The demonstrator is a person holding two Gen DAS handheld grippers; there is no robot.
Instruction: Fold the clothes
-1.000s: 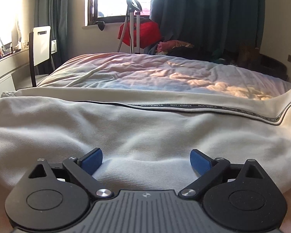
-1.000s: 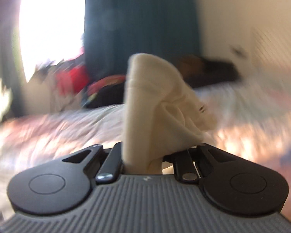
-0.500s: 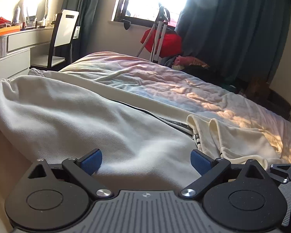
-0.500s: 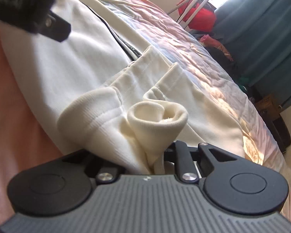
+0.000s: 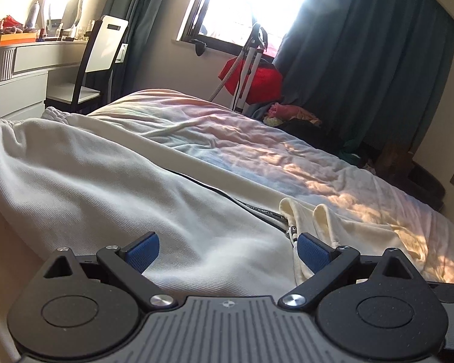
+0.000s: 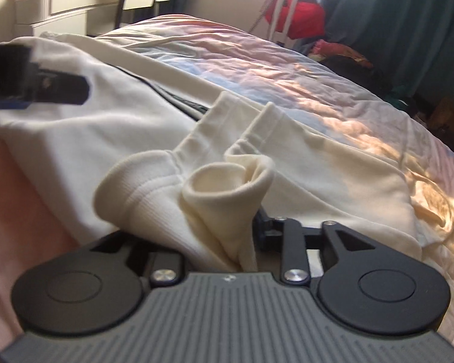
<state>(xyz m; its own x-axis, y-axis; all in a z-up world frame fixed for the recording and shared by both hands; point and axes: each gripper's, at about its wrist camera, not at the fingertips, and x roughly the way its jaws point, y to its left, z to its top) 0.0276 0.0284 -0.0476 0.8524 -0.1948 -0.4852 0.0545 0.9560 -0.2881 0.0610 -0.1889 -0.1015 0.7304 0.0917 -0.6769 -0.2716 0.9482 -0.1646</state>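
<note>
A cream garment (image 5: 106,187) with a thin black lettered stripe lies spread across the bed; it also fills the right wrist view (image 6: 84,115). My left gripper (image 5: 227,248) hovers low over its body, open, blue pads (image 5: 142,252) wide apart with only flat cloth beneath. Its dark finger shows at the left of the right wrist view (image 6: 36,86). Two ribbed cuffs (image 6: 227,187) are bunched in my right gripper (image 6: 202,236), whose jaws are opening. The right finger (image 6: 260,227) stands off the cloth; the other is hidden under it. The cuffs (image 5: 290,211) sit beside the left gripper's right pad.
The bed's rumpled pink and blue sheet (image 5: 257,151) stretches beyond the garment. A white chair (image 5: 103,48) and dresser (image 5: 24,69) stand at the left. A red item on a stand (image 5: 257,81), a clothes heap (image 5: 293,115) and dark curtains (image 5: 363,60) line the far side.
My right gripper came down from mid-air and laid the cuffs on the bed beside the left gripper, then its jaws parted. The left gripper lifted a little and rolled.
</note>
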